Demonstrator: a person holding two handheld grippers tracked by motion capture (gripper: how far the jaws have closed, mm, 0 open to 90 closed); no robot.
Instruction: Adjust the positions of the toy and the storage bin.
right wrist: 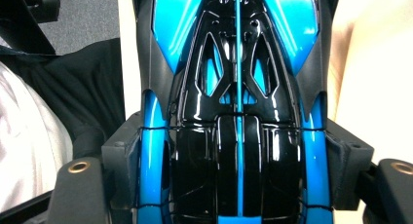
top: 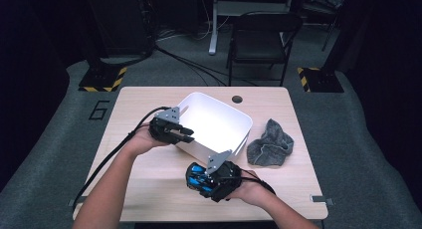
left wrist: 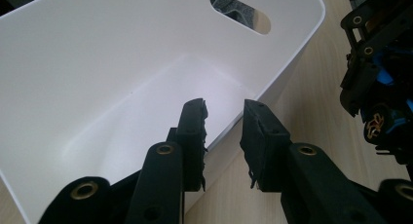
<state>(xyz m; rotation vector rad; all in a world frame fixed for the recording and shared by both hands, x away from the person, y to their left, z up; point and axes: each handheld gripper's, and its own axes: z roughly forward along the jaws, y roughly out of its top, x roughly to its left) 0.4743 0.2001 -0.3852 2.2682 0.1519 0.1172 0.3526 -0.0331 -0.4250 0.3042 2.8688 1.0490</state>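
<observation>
Glossy blue-black toy car (right wrist: pixel 238 112) clamped in right gripper (right wrist: pixel 238 185), smooth white bin (top: pixel 219 120)

I'm seeing the pale wooden tabletop (top: pixel 149 189) carrying a white bin (top: pixel 219 120) near its middle and a crumpled grey cloth (top: pixel 271 144) lying just beside it.

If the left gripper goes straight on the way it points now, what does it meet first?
Probably the white bin's near wall: the left gripper has its open jaws on either side of that rim, so the wall lies between them. Past it is the bin's bare inside. Depth is hard to judge.
</observation>
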